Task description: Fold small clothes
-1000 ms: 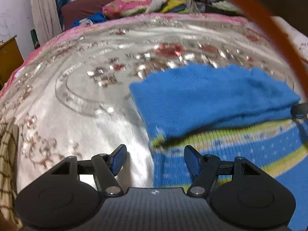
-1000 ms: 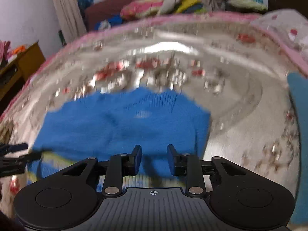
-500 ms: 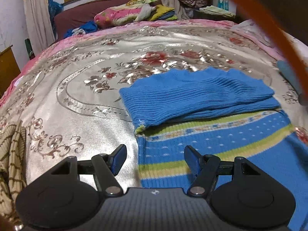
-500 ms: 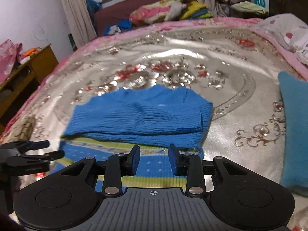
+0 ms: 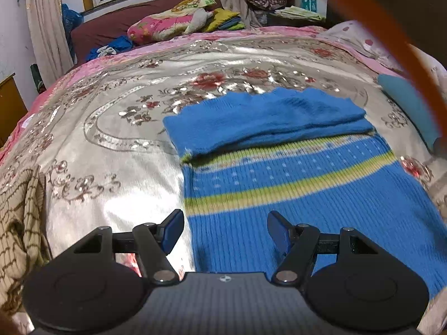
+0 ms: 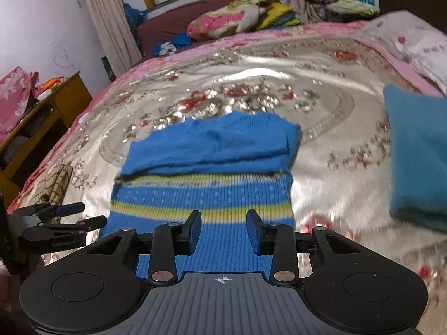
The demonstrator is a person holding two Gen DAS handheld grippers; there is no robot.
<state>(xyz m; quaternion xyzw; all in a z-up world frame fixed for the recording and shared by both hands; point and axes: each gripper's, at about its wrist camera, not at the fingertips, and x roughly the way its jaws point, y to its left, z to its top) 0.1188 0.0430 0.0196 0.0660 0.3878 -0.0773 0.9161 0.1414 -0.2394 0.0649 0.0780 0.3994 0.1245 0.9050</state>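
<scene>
A small blue knitted sweater (image 5: pixel 293 189) (image 6: pixel 206 176) with yellow-green stripes lies flat on the silvery flowered bedspread (image 5: pixel 111 139). Its far part is folded back over the striped body. My left gripper (image 5: pixel 225 229) hovers open above the sweater's near left edge, with nothing between its fingers. My right gripper (image 6: pixel 223 233) hangs over the near middle of the sweater; its jaws are opening and hold nothing. The left gripper (image 6: pixel 62 217) also shows at the left edge of the right wrist view, beside the sweater.
A folded teal cloth (image 6: pixel 416 162) (image 5: pixel 410 106) lies on the bed to the right. A beige checked garment (image 5: pixel 19 223) is heaped at the left. Pillows and clothes (image 5: pixel 178 25) pile up beyond the bed; a wooden cabinet (image 6: pixel 47 117) stands left. An orange cable (image 5: pixel 391 47) crosses the left wrist view.
Both grippers have drawn back and up from the sweater's folded far part toward its near hem. The fold stays lying on the striped body.
</scene>
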